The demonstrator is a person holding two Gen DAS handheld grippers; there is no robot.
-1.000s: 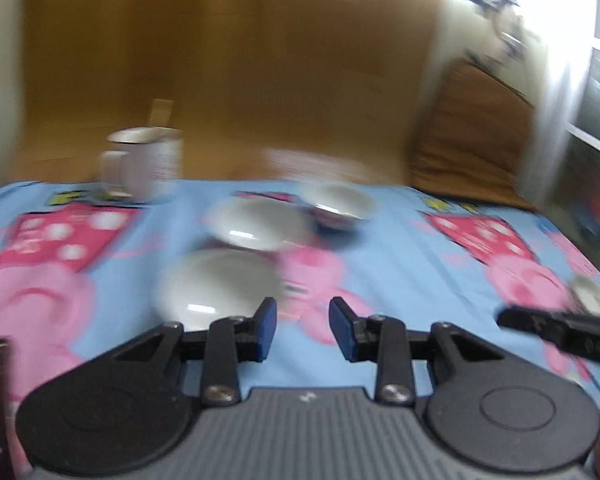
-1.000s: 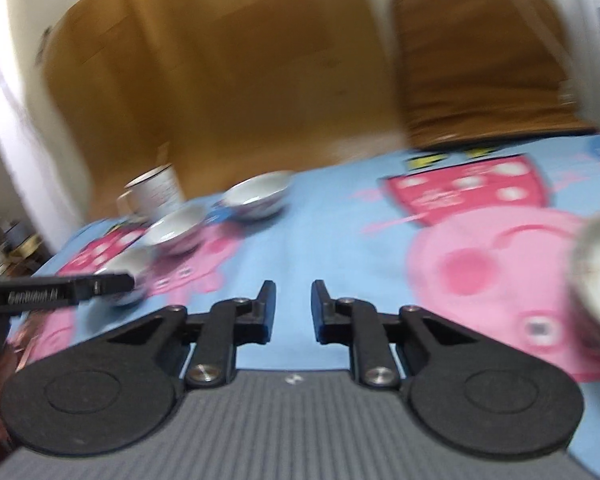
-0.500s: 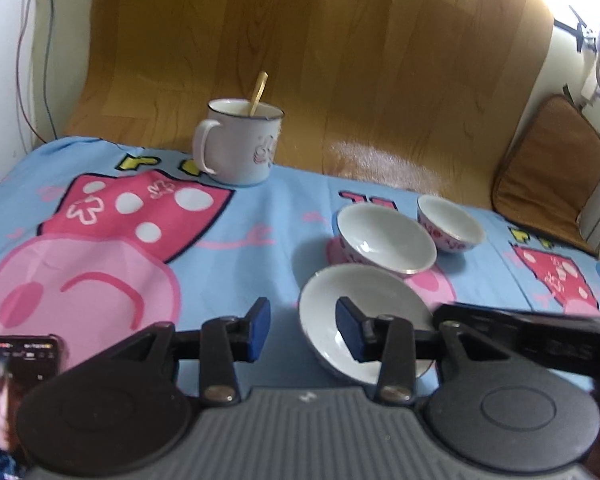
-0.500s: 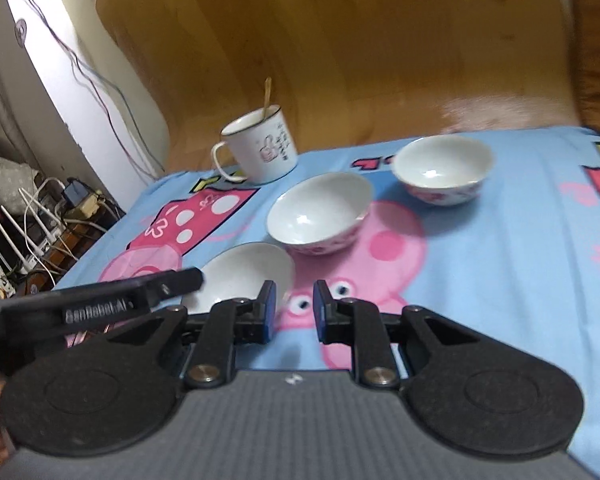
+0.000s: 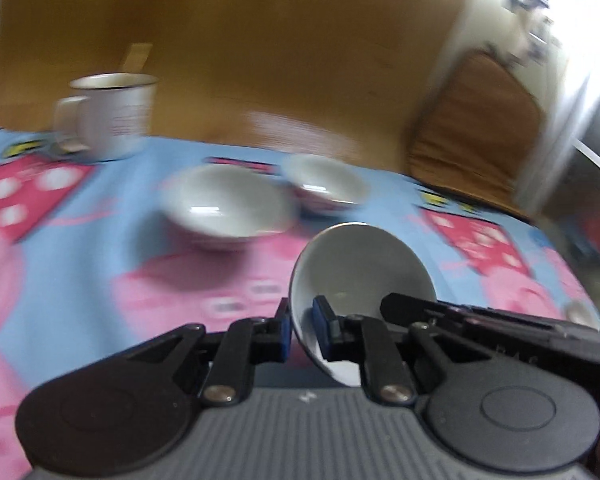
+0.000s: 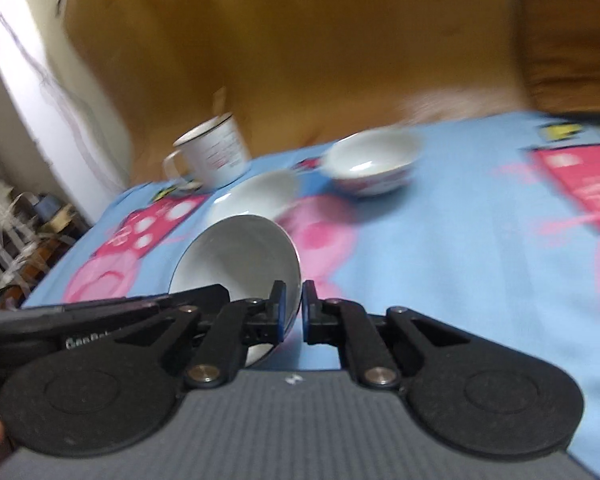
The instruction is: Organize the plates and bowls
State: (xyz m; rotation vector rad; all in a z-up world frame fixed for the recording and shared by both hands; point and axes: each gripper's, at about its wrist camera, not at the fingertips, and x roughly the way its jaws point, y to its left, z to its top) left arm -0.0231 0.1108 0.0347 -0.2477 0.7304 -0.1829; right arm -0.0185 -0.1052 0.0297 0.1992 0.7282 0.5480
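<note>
A shallow white plate (image 5: 360,264) hangs tilted just above the blue cartoon cloth (image 5: 100,248). My left gripper (image 5: 302,320) is closing on the plate's near left rim, its blue pads pressing either side of the edge. In the right wrist view the same plate (image 6: 240,256) has its right rim pinched by my right gripper (image 6: 292,304), which is closing too. Behind it sit a wider white bowl (image 5: 224,208) and a small pink-patterned bowl (image 5: 326,190), both upright on the cloth. Each view shows the other gripper's black body (image 5: 500,328) beside the plate.
A white mug (image 5: 112,116) with a stick in it stands at the back left, near the curved wooden backdrop (image 5: 260,60). A brown cushion (image 5: 480,120) leans at the back right. Cables and clutter (image 6: 24,232) lie beyond the table's left edge.
Half a second ago the plate lay flat between open jaws. Both grippers have since shut on opposite sides of its rim, and it now stands tilted off the cloth.
</note>
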